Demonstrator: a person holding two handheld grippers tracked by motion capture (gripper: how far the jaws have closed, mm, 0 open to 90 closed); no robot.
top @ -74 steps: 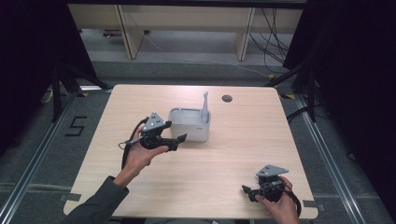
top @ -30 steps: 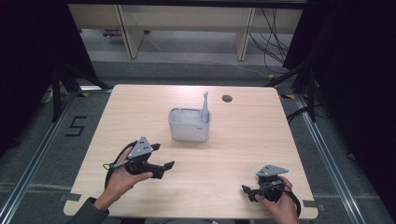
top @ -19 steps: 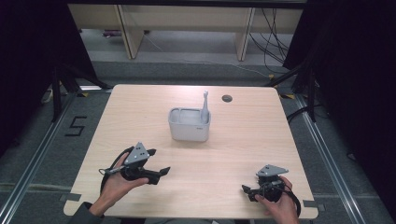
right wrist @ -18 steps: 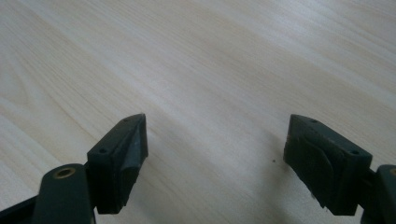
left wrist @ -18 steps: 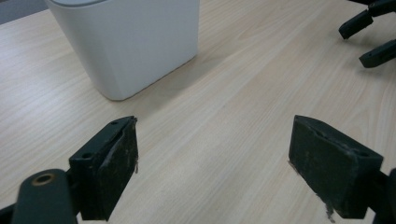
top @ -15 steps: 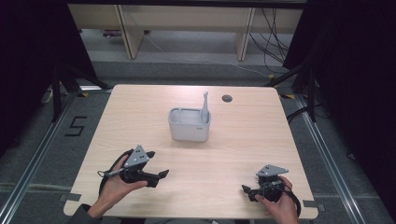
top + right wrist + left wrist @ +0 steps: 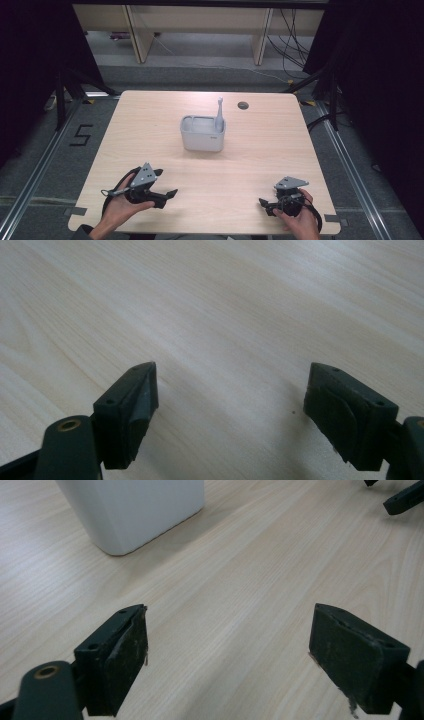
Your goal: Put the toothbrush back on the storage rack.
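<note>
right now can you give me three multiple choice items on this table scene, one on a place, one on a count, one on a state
1. Where does the grey container stand?
A. mid-table, beyond both grippers
B. at the table's near edge
C. on the floor

2. How many items stand upright in the container?
A. none
B. one
C. three

3. How are the jaws of the left hand-held gripper?
A. shut on the container
B. shut on nothing
C. open, holding nothing

Answers: 1 A, the high view shows it mid-table. 2 B, a single grey toothbrush-like item rises from its right end. 3 C, bare table shows between the jaws.
</note>
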